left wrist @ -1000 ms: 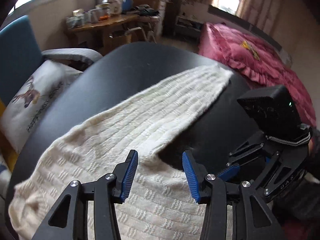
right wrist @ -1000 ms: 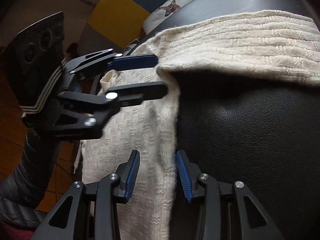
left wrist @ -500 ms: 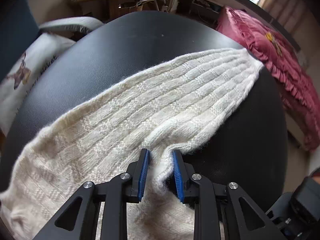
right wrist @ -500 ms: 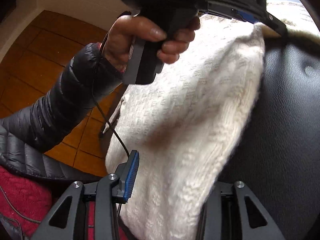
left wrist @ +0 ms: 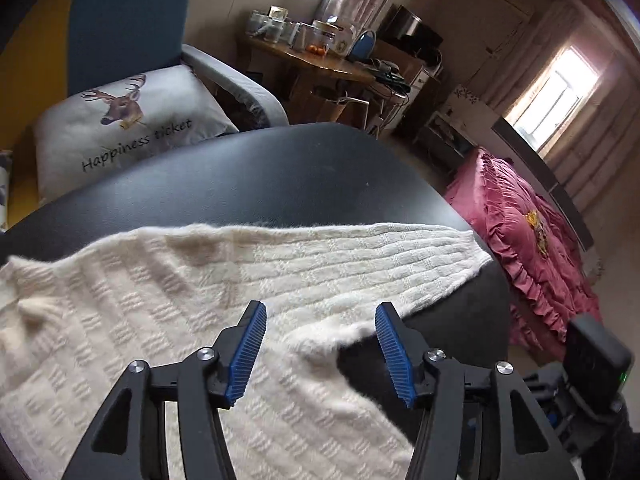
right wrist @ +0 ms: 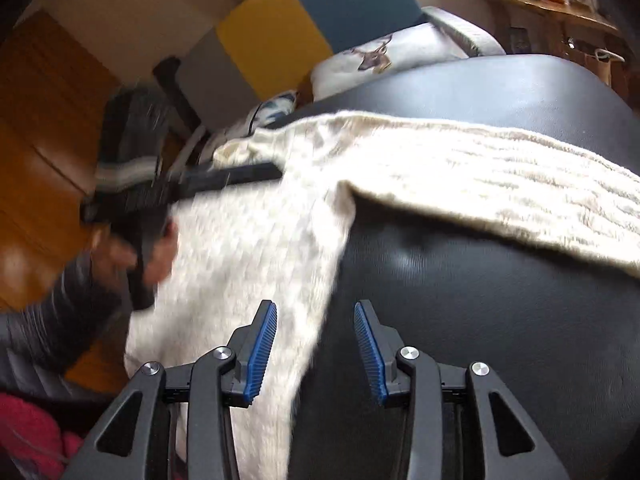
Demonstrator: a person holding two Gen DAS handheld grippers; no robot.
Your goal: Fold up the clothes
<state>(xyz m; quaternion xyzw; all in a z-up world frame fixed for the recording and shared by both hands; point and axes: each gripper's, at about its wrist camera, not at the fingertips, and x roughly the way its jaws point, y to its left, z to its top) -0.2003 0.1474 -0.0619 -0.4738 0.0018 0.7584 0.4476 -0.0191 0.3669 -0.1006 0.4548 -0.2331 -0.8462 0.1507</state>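
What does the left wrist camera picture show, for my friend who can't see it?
A cream knitted sweater lies spread on a black padded surface, one sleeve stretching right. The left gripper hangs open above it, holding nothing. Behind are a deer cushion and a pink bedspread.
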